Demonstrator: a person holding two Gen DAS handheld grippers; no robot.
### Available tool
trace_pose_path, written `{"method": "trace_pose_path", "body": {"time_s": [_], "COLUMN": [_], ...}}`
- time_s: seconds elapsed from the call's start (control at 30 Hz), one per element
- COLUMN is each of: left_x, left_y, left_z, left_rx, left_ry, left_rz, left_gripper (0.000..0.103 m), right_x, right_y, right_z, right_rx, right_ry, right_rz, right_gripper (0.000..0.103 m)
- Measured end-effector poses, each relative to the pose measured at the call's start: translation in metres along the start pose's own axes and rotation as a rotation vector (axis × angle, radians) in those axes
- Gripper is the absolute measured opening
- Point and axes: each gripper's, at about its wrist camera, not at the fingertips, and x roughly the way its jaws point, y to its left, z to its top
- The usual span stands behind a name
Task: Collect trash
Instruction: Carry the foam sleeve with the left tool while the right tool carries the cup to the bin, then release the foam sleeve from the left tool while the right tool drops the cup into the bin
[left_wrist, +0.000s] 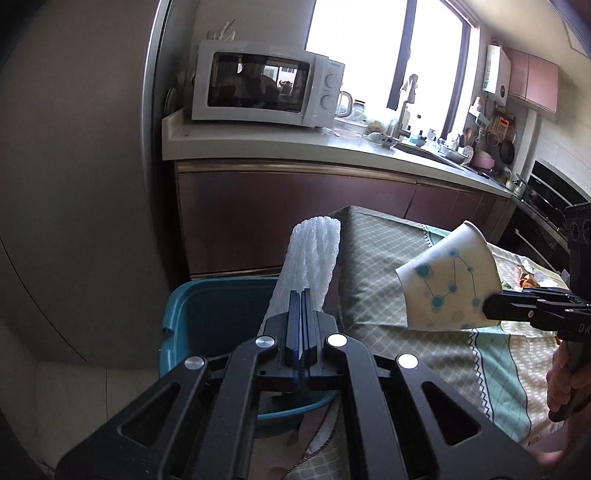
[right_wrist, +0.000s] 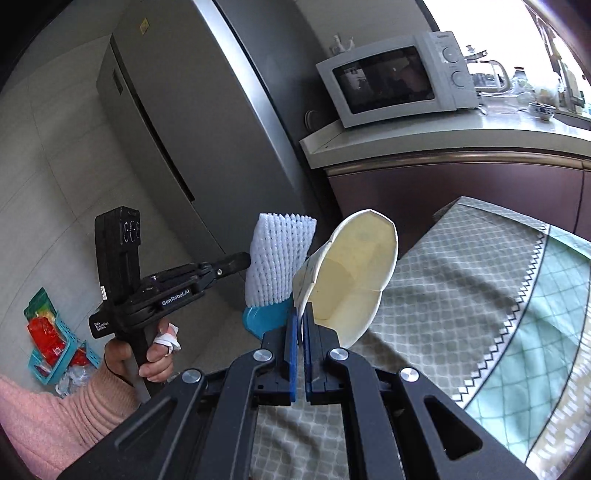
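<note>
left gripper (left_wrist: 302, 295) clamped on soft, light foam net (left_wrist: 308, 258), bin (left_wrist: 221, 310) at 9 o'clock | right gripper (right_wrist: 301, 314) pinching crushable paper cup (right_wrist: 354, 273) by its wall

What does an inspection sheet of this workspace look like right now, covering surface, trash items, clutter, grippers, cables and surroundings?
Surface: table under a green patterned tablecloth.
Job's things: white foam net, crushed paper cup, teal bin on the floor beside the table.
Clutter: scraps at the table's far end, too small to tell.
Grippers: left gripper shut on foam net above the bin; right gripper shut on paper cup.
Cables: nothing seen.
Surroundings: microwave, fridge, sink counter.
</note>
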Motion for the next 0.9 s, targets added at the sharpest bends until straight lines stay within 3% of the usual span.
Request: {"method": "trace_pose_path", "body": {"time_s": [0.53,0.73,0.9], "left_x": [0.057,0.075,0.084], "left_y": [0.044,0.048,0.040], "left_z": [-0.033,-0.043,-0.049], "left_rx": [-0.083,-0.123,-0.122], "left_ry": [0.148,0.185,0.200], "left_rz": [0.059,0.035,0.021], "left_gripper": [0.002,0.003,0.003], "right_x": [0.112,0.133,0.124], "right_y": [0.010,0.005,0.005], "right_z": [0.017,0.017,0.014], "right_rx": [-0.027,-0.007,-0.005], "right_ry": [0.177,0.192,0.179], "right_rz": [-0.089,-0.133,-0.126], "right_gripper": [0.002,0.007,0.013]}}
